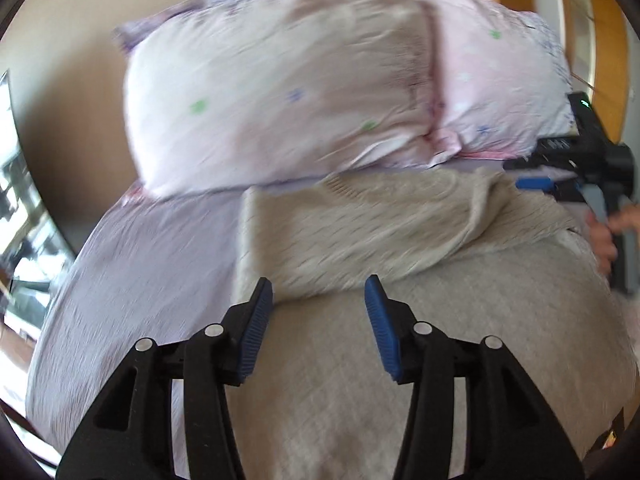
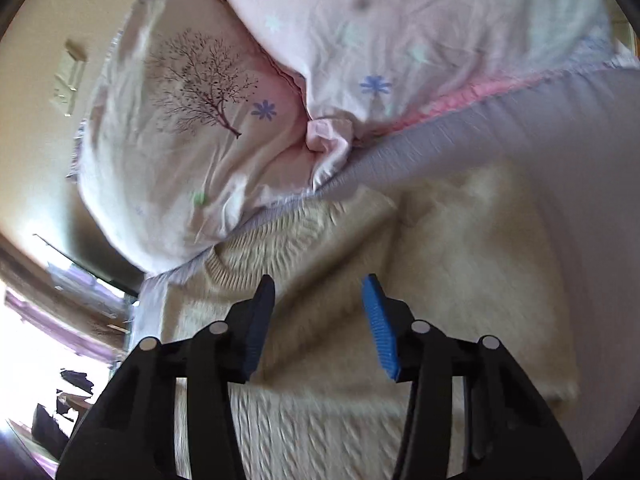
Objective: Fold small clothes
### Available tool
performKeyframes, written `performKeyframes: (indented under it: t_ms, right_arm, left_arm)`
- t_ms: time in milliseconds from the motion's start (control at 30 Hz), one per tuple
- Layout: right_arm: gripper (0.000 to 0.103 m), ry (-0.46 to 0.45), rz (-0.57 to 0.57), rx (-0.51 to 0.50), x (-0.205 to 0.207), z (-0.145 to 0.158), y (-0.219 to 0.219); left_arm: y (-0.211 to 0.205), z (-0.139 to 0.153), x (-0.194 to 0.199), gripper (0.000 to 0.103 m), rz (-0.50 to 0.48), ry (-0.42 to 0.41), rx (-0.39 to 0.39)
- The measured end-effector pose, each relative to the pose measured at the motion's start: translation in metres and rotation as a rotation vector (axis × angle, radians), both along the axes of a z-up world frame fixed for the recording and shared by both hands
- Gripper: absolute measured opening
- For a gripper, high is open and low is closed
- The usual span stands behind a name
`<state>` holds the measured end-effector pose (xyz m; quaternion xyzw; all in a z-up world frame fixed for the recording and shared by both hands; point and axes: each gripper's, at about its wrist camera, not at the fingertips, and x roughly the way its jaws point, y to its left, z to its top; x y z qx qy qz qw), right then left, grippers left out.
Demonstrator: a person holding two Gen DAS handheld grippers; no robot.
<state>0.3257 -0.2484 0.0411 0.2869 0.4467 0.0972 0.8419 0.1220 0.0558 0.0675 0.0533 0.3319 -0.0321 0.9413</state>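
A cream knitted sweater (image 1: 360,232) lies on the lavender bed sheet (image 1: 140,264), with a folded part lying over its lower body (image 1: 340,380). My left gripper (image 1: 319,286) is open and empty, just above the sweater's folded edge. The right gripper shows at the right edge of the left wrist view (image 1: 576,168), held by a hand. In the right wrist view my right gripper (image 2: 319,285) is open and empty above the same sweater (image 2: 440,272), near its ribbed collar (image 2: 232,268).
Two pale pink floral pillows (image 1: 280,92) (image 1: 500,80) lie at the head of the bed against a beige wall. One pillow carries a tree print (image 2: 200,76). A window and furniture show at the left (image 1: 24,200).
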Motion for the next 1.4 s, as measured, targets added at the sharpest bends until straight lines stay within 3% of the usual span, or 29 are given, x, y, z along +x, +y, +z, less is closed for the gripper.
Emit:
performKeyframes:
  t_ms: [100,167,300,400,433,500,533,567,633,767,867,967,1033,1067,1100,1167,1300,1400]
  right_arm:
    - [0.043,0.091,-0.048,-0.027,0.025,-0.014,0.012]
    - [0.005,0.104,-0.047,-0.043,0.032,-0.023,0.015]
    - [0.005,-0.042,-0.106,-0.007,-0.02,0.0,-0.013]
    - [0.005,-0.088,-0.136,-0.005,-0.075,0.014,-0.041]
    - [0.009,-0.078,-0.134,-0.018,-0.095,0.013,-0.048]
    - [0.032,-0.051,-0.144,-0.052,-0.132,0.01,-0.065]
    - [0.064,-0.054,-0.152,-0.061,-0.151,0.008,-0.073]
    - [0.076,-0.061,-0.161,-0.075,-0.169,0.007,-0.081]
    - [0.075,-0.055,-0.146,-0.102,-0.204,0.002,-0.093]
    - [0.052,0.052,-0.071,-0.041,-0.248,-0.027,-0.104]
    - [0.048,0.027,-0.016,-0.048,-0.281,-0.031,-0.096]
    - [0.039,0.017,0.096,0.043,-0.306,-0.039,-0.081]
    - [0.036,-0.002,0.145,0.059,-0.317,-0.041,-0.072]
    - [0.018,0.006,0.197,0.088,-0.322,-0.045,-0.066]
    - [0.007,0.008,0.225,0.113,-0.325,-0.046,-0.063]
    - [0.007,-0.039,0.234,0.125,-0.329,-0.038,-0.063]
    - [0.007,-0.22,0.177,0.221,-0.318,0.006,-0.082]
    - [0.007,-0.321,0.126,0.277,-0.294,0.033,-0.097]
  left_arm:
    - [0.016,-0.007,-0.016,0.056,0.029,0.025,-0.04]
    - [0.022,-0.013,-0.02,0.058,0.039,0.041,-0.044]
    - [0.04,-0.02,-0.033,0.061,0.046,0.08,-0.095]
    - [0.056,-0.026,-0.048,0.063,0.038,0.098,-0.141]
    - [0.061,-0.028,-0.052,0.063,0.035,0.105,-0.153]
    - [0.069,-0.034,-0.062,0.063,0.034,0.126,-0.184]
    - [0.073,-0.037,-0.068,0.063,0.031,0.139,-0.197]
    - [0.077,-0.041,-0.075,0.063,0.03,0.151,-0.208]
    - [0.081,-0.046,-0.086,0.063,0.028,0.163,-0.216]
    - [0.082,-0.06,-0.109,0.063,-0.011,0.202,-0.274]
    - [0.075,-0.063,-0.124,0.062,-0.037,0.192,-0.273]
    - [0.068,-0.064,-0.137,0.058,-0.066,0.19,-0.295]
    - [0.064,-0.064,-0.145,0.052,-0.072,0.186,-0.29]
    - [0.061,-0.065,-0.149,0.044,-0.073,0.187,-0.291]
    - [0.061,-0.065,-0.15,0.027,-0.074,0.192,-0.301]
    - [0.062,-0.067,-0.148,0.011,-0.096,0.221,-0.356]
    - [0.069,-0.052,-0.136,0.009,-0.107,0.188,-0.398]
    - [0.084,-0.027,-0.112,0.009,-0.09,0.115,-0.431]
